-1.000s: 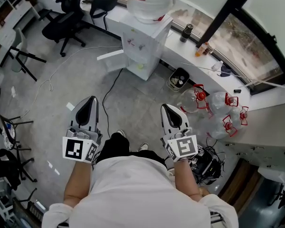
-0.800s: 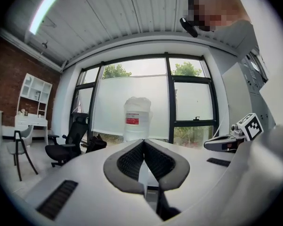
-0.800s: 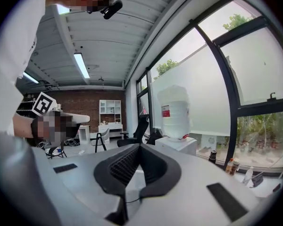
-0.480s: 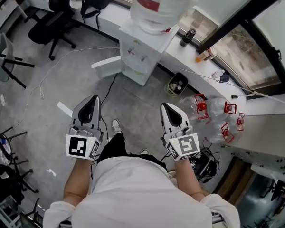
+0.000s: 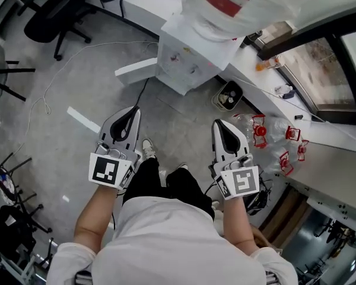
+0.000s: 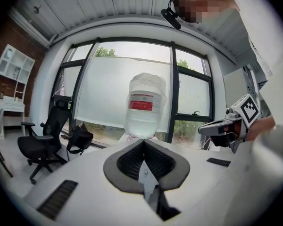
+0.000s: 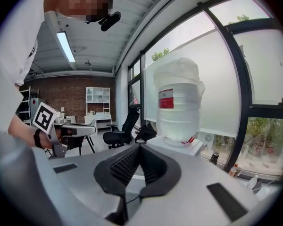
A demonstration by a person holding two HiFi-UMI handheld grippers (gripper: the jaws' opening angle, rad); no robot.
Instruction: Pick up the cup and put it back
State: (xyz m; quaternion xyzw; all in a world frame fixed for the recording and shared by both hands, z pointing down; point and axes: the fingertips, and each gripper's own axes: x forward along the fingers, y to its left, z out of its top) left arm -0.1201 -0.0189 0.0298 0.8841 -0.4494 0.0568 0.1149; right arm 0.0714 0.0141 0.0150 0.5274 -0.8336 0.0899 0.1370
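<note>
No cup shows in any view. Both grippers are held at waist height, pointed at a white water dispenser (image 5: 190, 61) topped by a big clear bottle (image 5: 231, 2). My left gripper (image 5: 132, 110) is shut with nothing between its jaws; in the left gripper view its tips (image 6: 143, 142) meet below the bottle (image 6: 145, 105). My right gripper (image 5: 221, 124) is shut and empty too, its tips (image 7: 138, 147) closed in front of the bottle (image 7: 178, 105). Each gripper appears in the other's view: the right gripper (image 6: 226, 126) and the left gripper (image 7: 73, 130).
A small bin (image 5: 228, 95) stands right of the dispenser, and several empty red-handled bottles (image 5: 273, 138) lie beyond it under a white counter (image 5: 320, 138). A black office chair (image 5: 47, 16) stands at the far left. A cable (image 5: 47, 94) trails over the grey floor.
The person has stepped towards the dispenser, which now sits closer and larger at the top of the head view. Both grippers stay shut and side by side.
</note>
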